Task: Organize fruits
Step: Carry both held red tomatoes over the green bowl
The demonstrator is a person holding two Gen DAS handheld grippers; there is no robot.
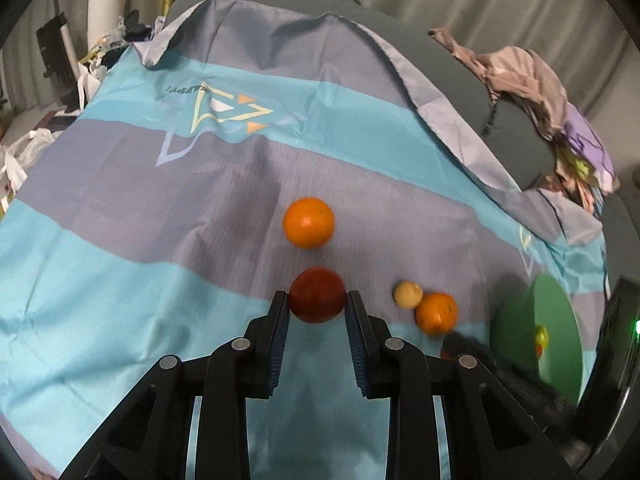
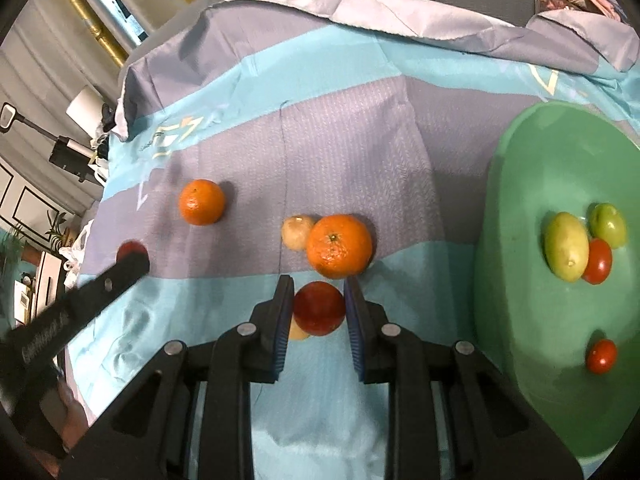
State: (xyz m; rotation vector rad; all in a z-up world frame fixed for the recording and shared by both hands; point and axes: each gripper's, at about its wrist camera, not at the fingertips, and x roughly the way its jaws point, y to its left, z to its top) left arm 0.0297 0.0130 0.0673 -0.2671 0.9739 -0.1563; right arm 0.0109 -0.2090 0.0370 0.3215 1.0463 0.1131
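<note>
In the left wrist view my left gripper (image 1: 317,300) is shut on a dark red fruit (image 1: 317,295). An orange (image 1: 308,222) lies beyond it; a small pale fruit (image 1: 407,294) and a second orange (image 1: 436,313) lie to its right. In the right wrist view my right gripper (image 2: 319,286) is shut on another red fruit (image 2: 319,307), with a pale fruit (image 2: 298,330) just beneath. An orange (image 2: 339,245) and a small pale fruit (image 2: 297,232) sit right ahead. The green plate (image 2: 520,208) at right holds a yellow-green fruit (image 2: 566,246), a green fruit (image 2: 608,226) and two red ones.
A blue and grey striped cloth (image 1: 120,220) covers the surface. Crumpled clothes (image 1: 532,80) lie at the far right on the dark cushion. The left gripper's arm (image 2: 72,312) crosses the right wrist view at left. Room clutter stands beyond the cloth's left edge.
</note>
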